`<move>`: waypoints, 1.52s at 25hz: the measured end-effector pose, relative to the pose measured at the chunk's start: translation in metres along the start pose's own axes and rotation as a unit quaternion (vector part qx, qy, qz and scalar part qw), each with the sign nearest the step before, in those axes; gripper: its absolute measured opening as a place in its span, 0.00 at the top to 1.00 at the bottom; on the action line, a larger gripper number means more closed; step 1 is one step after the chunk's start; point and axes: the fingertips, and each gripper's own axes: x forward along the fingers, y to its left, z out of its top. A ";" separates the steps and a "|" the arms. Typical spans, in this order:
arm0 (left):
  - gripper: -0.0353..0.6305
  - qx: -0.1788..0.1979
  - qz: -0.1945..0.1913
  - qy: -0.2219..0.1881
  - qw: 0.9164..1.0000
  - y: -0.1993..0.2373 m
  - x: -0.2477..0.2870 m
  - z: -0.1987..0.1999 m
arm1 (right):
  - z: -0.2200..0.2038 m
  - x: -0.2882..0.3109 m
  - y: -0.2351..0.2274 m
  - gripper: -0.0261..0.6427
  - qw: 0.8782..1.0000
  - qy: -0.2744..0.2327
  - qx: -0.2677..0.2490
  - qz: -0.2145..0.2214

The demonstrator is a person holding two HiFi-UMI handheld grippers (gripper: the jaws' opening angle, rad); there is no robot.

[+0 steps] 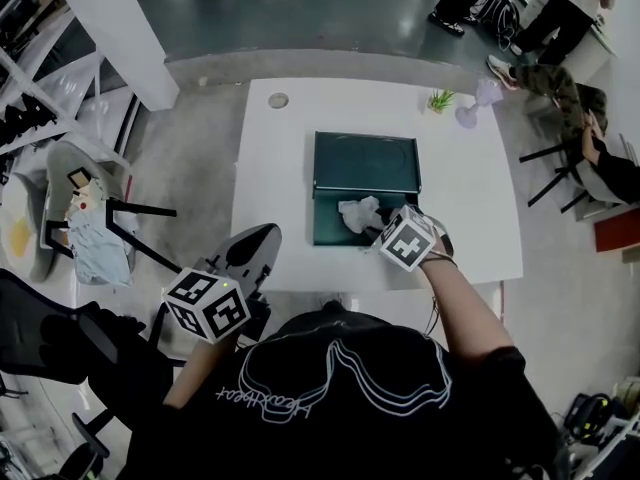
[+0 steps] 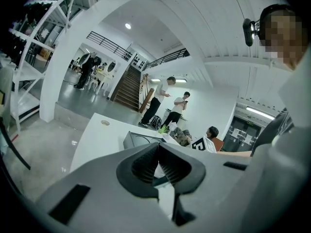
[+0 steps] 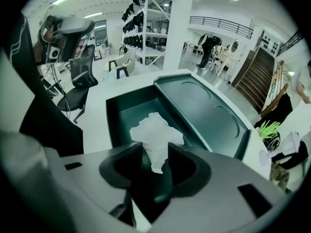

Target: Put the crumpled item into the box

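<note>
Right gripper: your right gripper (image 3: pixel 155 155) pinches the crumpled item (image 3: pixel 154 132) by its narrow tail, jaws pressed onto it.
Where it sits: the white wad hangs over the box (image 3: pixel 116 111), inside the near wall, its broad end at the dark floor; whether it rests there is unclear.
Why so: an edge grip likely lets you let go without dragging it out.
Lie: its long axis runs away from your jaws towards the open lid (image 3: pixel 209 115), narrow end nearest you.
Left gripper: your left gripper (image 2: pixel 158 149) is closed on nothing, held off the table (image 1: pixel 270 168), apparently parked clear.
</note>
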 end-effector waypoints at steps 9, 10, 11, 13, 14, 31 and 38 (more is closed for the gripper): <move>0.94 0.009 -0.027 0.007 1.000 -0.023 -0.005 -0.005 | 0.028 -0.076 0.022 0.78 0.976 -0.179 0.124 0.003; 0.94 0.011 -0.032 0.009 0.999 -0.027 -0.006 -0.006 | 0.032 -0.088 0.027 0.81 0.969 -0.206 0.135 0.006; 0.94 0.013 -0.037 0.010 0.999 -0.032 -0.006 -0.007 | 0.037 -0.100 0.032 0.85 0.962 -0.232 0.144 0.008; 0.94 0.017 -0.048 0.011 0.999 -0.041 -0.006 -0.009 | 0.043 -0.122 0.041 0.94 0.947 -0.280 0.158 0.009; 0.94 0.019 -0.054 0.012 0.998 -0.047 -0.007 -0.010 | 0.046 -0.132 0.047 0.95 0.939 -0.302 0.163 0.008; 0.94 0.037 -0.140 0.027 0.989 -0.116 -0.020 -0.032 | 0.042 -0.215 0.118 0.96 0.848 -0.480 0.214 0.066; 0.94 0.040 -0.147 0.026 0.988 -0.122 -0.019 -0.032 | 0.044 -0.230 0.110 0.96 0.834 -0.499 0.225 0.069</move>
